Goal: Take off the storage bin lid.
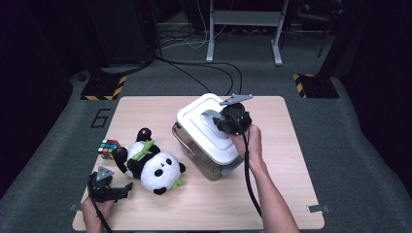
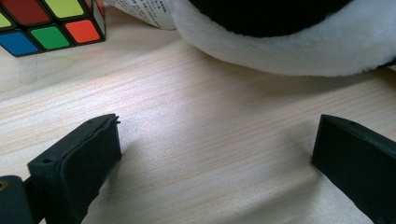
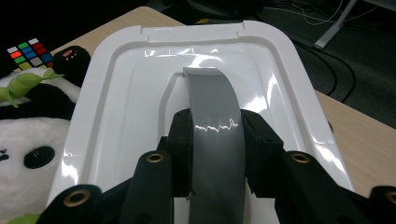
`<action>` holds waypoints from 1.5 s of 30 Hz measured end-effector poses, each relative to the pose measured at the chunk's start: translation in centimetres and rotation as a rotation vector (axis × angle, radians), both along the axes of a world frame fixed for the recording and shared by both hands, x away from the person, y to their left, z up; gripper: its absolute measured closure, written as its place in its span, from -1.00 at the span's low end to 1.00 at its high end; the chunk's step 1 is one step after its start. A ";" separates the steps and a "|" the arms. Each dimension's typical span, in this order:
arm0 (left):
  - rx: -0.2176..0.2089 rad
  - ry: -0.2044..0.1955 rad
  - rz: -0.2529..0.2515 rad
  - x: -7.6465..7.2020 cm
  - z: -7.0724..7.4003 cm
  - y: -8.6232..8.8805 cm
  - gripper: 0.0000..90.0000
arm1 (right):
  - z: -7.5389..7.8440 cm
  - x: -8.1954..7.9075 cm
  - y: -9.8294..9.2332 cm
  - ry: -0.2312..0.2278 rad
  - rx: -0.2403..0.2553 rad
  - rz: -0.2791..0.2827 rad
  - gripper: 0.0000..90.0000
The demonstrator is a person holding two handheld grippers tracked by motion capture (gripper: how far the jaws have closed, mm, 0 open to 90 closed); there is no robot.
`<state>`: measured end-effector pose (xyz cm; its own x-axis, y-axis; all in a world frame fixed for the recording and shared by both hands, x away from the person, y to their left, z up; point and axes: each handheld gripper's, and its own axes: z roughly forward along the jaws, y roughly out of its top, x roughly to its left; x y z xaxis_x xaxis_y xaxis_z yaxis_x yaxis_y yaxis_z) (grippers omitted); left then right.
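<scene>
At the near left corner of the tabletop point(image 1: 204, 204), the left claw point(image 1: 127, 189) gapes wide beside the panda point(image 1: 150, 165); right of centre, the right claw point(image 3: 217, 140) clamps the grey handle point(image 3: 215, 107) atop the white-lidded box point(image 1: 206, 133).

High view looks forward and down from above the table point(image 1: 204, 204) — whole top visible. Left gripper view sits low, close over the wood beside the panda point(image 2: 289, 42). Right gripper view looks closely along the white lid point(image 3: 280, 60) — cube point(image 3: 28, 52) shared by all.
</scene>
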<state>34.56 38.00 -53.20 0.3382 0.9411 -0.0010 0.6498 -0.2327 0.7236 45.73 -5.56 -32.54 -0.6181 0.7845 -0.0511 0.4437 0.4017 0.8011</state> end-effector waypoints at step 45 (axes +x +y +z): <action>0.002 0.001 -0.001 0.0 0.0 0.0 -0.98 | -0.6 -0.8 -12.7 -0.008 0.039 -0.289 0.49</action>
<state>34.55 38.01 -53.19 0.3395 0.9406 0.0009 0.6500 -0.2353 0.7226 44.92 -18.26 -33.18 -0.3683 0.9295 -0.0219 0.5286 0.2287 0.8175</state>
